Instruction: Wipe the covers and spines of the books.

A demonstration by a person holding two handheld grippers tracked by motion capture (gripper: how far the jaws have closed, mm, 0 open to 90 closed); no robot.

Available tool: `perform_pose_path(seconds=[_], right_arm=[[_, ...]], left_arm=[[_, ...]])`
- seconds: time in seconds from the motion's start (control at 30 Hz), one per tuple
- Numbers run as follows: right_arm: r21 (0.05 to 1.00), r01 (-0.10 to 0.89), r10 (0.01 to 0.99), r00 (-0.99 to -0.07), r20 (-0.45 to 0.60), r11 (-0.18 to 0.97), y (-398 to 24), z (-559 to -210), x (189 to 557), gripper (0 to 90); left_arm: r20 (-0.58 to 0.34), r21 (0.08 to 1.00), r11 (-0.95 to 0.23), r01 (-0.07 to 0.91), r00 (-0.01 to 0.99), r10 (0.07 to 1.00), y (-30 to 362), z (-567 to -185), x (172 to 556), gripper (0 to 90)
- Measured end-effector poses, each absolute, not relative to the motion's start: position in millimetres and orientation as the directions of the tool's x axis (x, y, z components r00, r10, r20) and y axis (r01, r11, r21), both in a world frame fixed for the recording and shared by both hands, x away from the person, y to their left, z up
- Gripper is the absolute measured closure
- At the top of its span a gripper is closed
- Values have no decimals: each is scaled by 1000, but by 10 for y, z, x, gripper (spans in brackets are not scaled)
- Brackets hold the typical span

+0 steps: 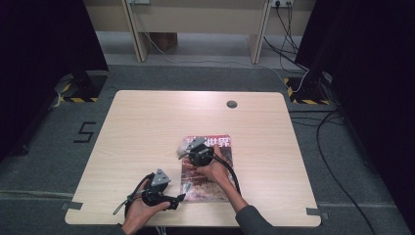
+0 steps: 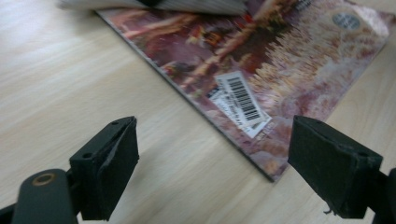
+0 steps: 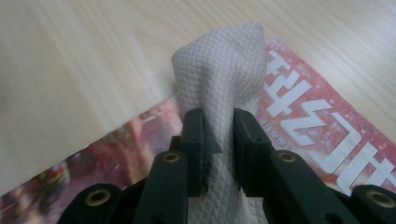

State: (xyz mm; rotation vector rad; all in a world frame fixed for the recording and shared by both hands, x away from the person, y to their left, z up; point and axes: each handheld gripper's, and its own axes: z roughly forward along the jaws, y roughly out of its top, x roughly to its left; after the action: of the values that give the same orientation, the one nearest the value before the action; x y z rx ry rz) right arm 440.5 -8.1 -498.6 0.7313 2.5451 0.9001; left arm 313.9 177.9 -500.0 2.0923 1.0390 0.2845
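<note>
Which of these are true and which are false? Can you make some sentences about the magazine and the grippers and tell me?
1. The right gripper pinches a folded paper towel. True.
2. The magazine lies on the floor. False: it lies on the table.
3. The left gripper holds the magazine. False: its jaws stand wide apart with nothing between them, just short of the magazine's corner.
4. A barcode sticker sits on the magazine's cover. True.
5. The paper towel is over the magazine's top edge. True.
</note>
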Motion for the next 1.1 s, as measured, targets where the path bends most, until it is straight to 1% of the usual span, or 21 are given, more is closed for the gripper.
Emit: perform_pose_path(seconds=[0.13, 0.23, 0.3, 0.47, 0.7, 0.87, 1.1], right_arm=[[662, 334, 551, -822, -143, 671, -129, -4991, 4291, 761], [668, 334, 545, -829, -128, 665, -158, -5000, 4202, 761], [668, 316, 527, -839, -134, 673, -188, -4997, 4131, 760], [670, 299, 499, -858, -123, 680, -241, -5000, 3958, 760], [675, 276, 468, -876, -117, 684, -300, -5006, 3761, 759], [681, 271, 460, -881, -109, 680, -319, -5011, 3637, 758], [682, 241, 423, -899, -111, 691, -346, -5013, 3431, 757]], left_arm=[[-141, 732, -332, 595, 610, 780, 1946, -4948, 3157, 157], [-110, 734, -335, 590, 591, 799, 2043, -4930, 3162, 158], [-88, 731, -342, 591, 577, 812, 2099, -4931, 3172, 158], [-81, 722, -324, 611, 540, 838, 2225, -4951, 3208, 158], [-59, 720, -335, 608, 535, 843, 2242, -4953, 3229, 163], [-61, 719, -330, 612, 529, 847, 2252, -4956, 3237, 163], [-65, 723, -309, 618, 506, 860, 2291, -4954, 3257, 163]])
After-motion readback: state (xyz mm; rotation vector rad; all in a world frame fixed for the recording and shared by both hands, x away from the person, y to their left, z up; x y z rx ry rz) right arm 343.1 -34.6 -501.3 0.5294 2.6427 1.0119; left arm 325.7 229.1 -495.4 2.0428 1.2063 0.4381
